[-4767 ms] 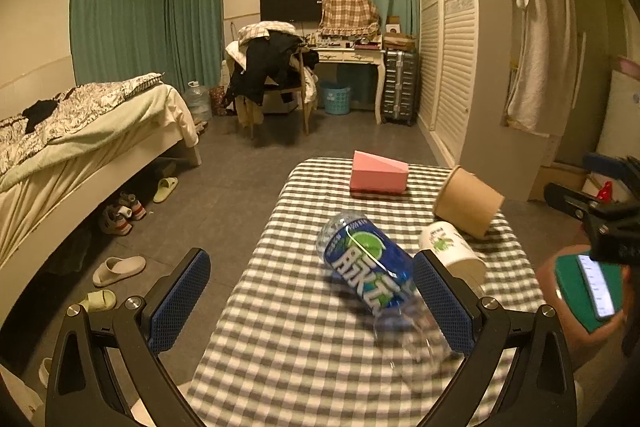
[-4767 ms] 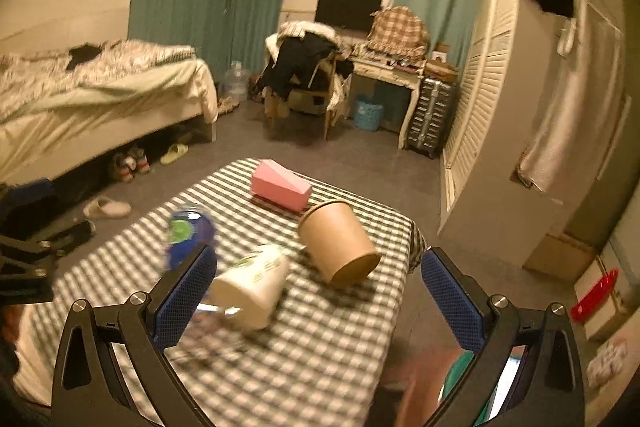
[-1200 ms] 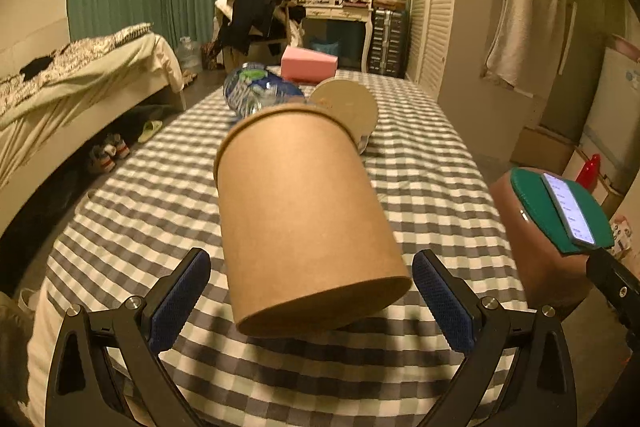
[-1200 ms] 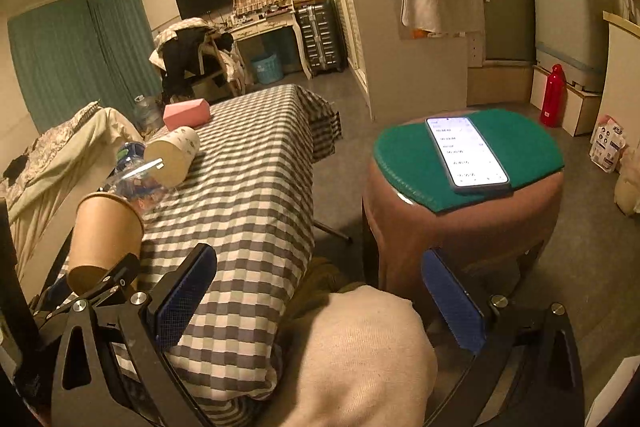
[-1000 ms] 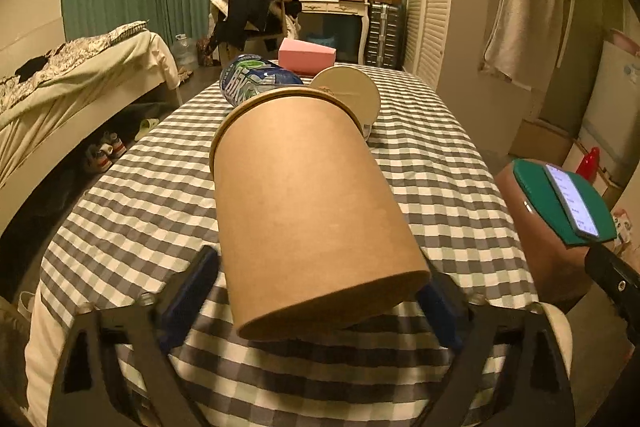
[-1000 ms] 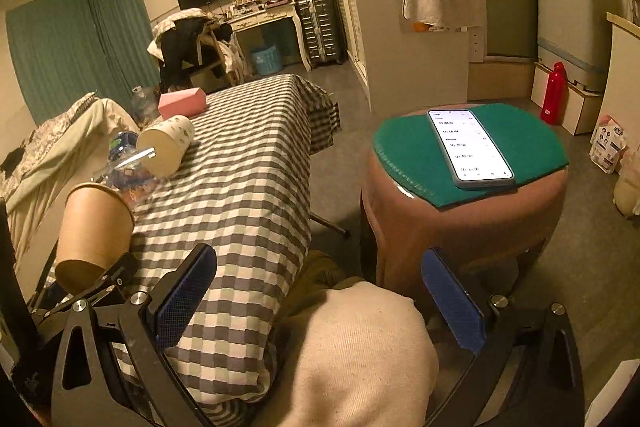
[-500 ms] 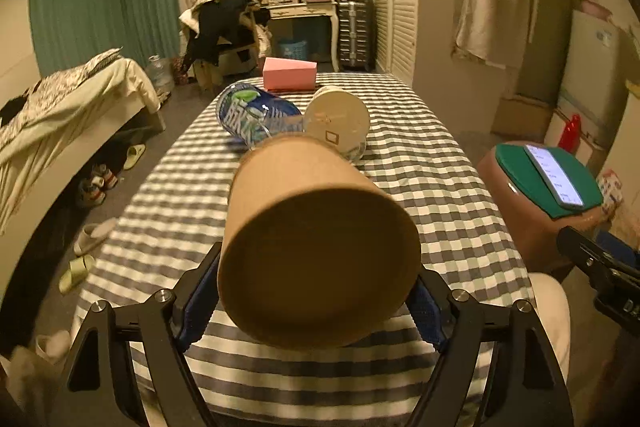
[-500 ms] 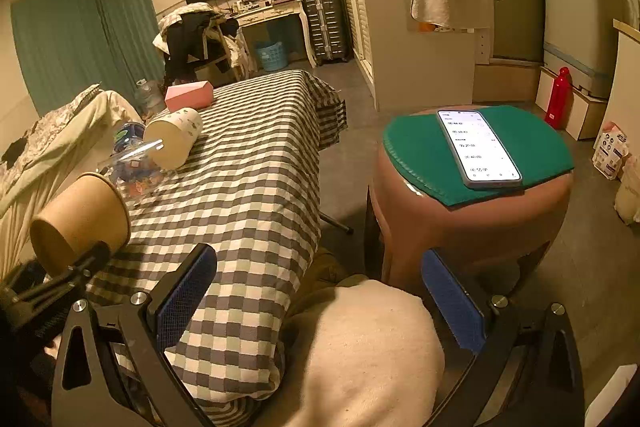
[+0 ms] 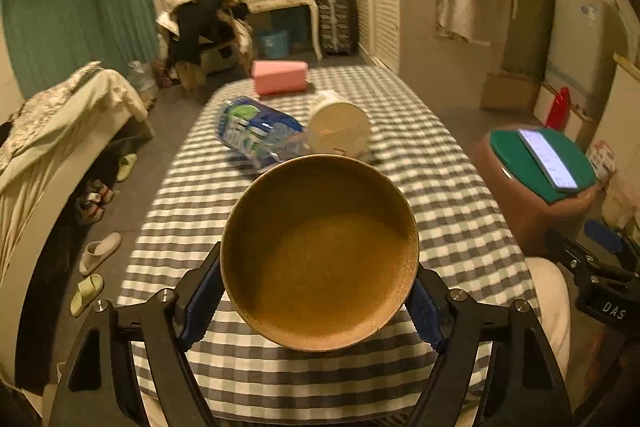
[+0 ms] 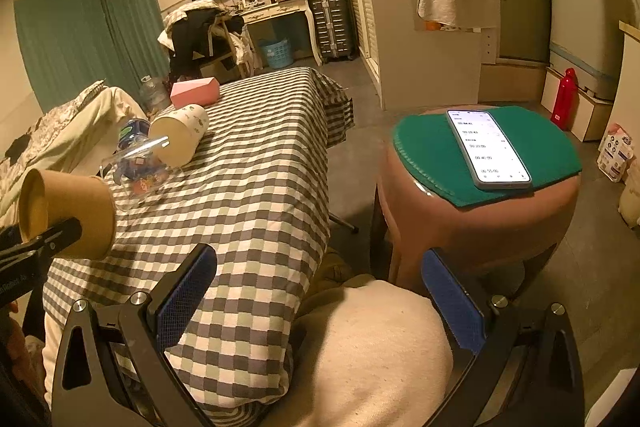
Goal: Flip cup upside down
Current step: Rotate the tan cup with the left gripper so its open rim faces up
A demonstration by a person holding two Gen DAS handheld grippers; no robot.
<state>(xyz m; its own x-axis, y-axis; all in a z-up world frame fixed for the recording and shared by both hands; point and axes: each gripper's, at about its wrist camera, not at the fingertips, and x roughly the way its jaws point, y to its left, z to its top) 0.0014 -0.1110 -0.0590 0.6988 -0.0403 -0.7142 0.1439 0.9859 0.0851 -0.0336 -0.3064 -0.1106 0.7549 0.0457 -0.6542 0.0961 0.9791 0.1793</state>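
A brown paper cup (image 9: 319,255) is clamped between the blue pads of my left gripper (image 9: 316,297), held above the near end of the checked table (image 9: 432,163). In the left wrist view its flat base faces the camera. In the right wrist view the cup (image 10: 68,213) lies on its side in the air at the far left, above the table (image 10: 256,187). My right gripper (image 10: 320,301) is open and empty, off the table's right side, above a knee in light trousers (image 10: 360,351).
A white printed cup (image 9: 340,127) and a plastic bottle with a blue label (image 9: 256,135) lie on their sides mid-table. A pink box (image 9: 280,77) sits at the far end. A stool with a green mat and a phone (image 10: 488,147) stands right of the table.
My left gripper has closed on the brown cup, lifted it off the table and tipped it, so its base now faces the left camera. My right gripper stays open and off the table.
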